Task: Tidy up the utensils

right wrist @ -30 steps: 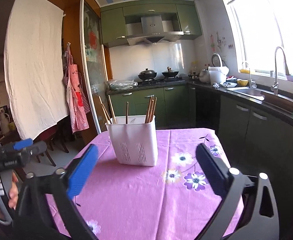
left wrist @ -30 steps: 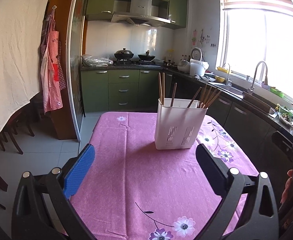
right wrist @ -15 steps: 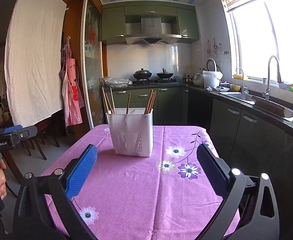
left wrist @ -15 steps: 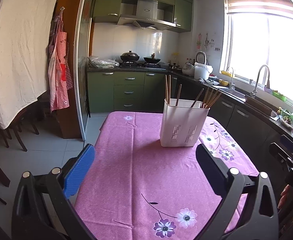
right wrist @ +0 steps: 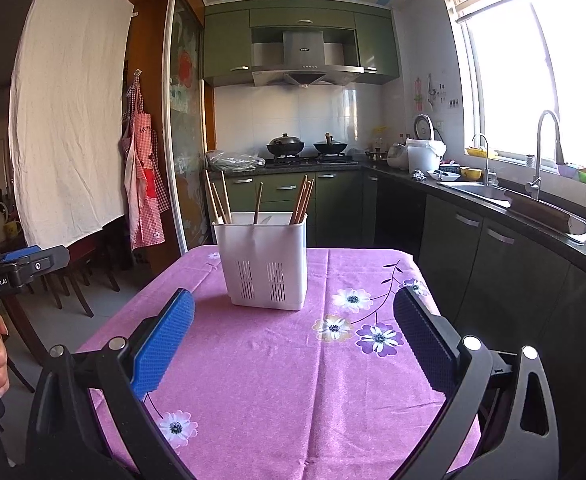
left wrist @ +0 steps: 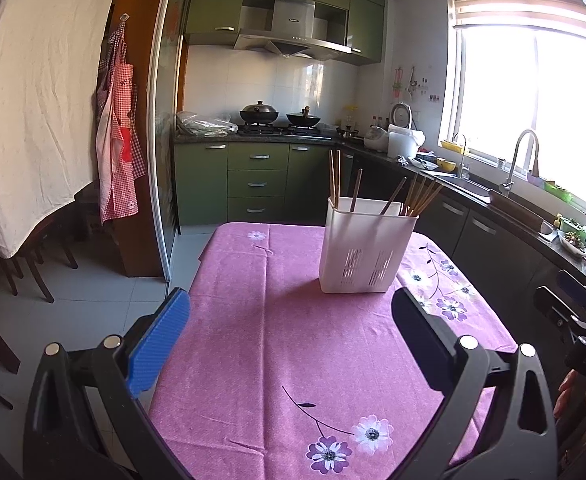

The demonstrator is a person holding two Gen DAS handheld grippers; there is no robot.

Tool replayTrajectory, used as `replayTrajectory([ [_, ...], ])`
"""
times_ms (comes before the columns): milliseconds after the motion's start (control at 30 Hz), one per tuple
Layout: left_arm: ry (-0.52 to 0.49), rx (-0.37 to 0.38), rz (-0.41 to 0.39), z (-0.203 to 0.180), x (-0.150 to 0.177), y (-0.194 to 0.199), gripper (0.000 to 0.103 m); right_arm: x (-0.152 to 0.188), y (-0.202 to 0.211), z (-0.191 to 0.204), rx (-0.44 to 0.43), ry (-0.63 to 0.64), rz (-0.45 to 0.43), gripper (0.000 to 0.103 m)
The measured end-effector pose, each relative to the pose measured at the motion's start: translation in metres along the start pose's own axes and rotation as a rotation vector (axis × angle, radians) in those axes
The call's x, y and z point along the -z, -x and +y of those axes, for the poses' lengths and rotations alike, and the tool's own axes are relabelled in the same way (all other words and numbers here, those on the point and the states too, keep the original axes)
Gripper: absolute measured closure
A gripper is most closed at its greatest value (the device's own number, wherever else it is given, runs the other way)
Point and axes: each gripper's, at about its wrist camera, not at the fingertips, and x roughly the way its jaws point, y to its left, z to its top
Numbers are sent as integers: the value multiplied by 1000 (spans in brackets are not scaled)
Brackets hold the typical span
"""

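Several wooden chopsticks (right wrist: pixel 301 199) lean in slotted white plastic holder (right wrist: pixel 265 262).

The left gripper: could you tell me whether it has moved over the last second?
Yes. The left gripper has pulled back from the white utensil holder, which now sits farther off on the pink tablecloth, with more floral print showing nearby.

Ahead of you the utensil holder (left wrist: pixel 367 250) stands on the surface (left wrist: pixel 293 340), chopsticks (left wrist: pixel 421 198) upright inside it. Behind it sits the stove (left wrist: pixel 279 128); the sink (left wrist: pixel 465 186) lies to its right.
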Motion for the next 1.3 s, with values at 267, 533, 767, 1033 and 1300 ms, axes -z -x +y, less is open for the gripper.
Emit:
replayTrajectory([
  [267,1,0,0,0,0,-1,7,-1,-2,0,-4,2,7,5],
  [533,2,-1,0,-1,-1,-2,7,0,-4,1,-11,0,7,5],
  [767,0,-2,1,-1,-1,-1,7,1,-6,2,-15,4,14,5],
  [1033,5,3,3,-1,1,-3,7,2,-5,3,-16,4,13,5],
  [1300,4,3,3,-1,1,-3,7,3,-8,4,-21,5,22,5],
])
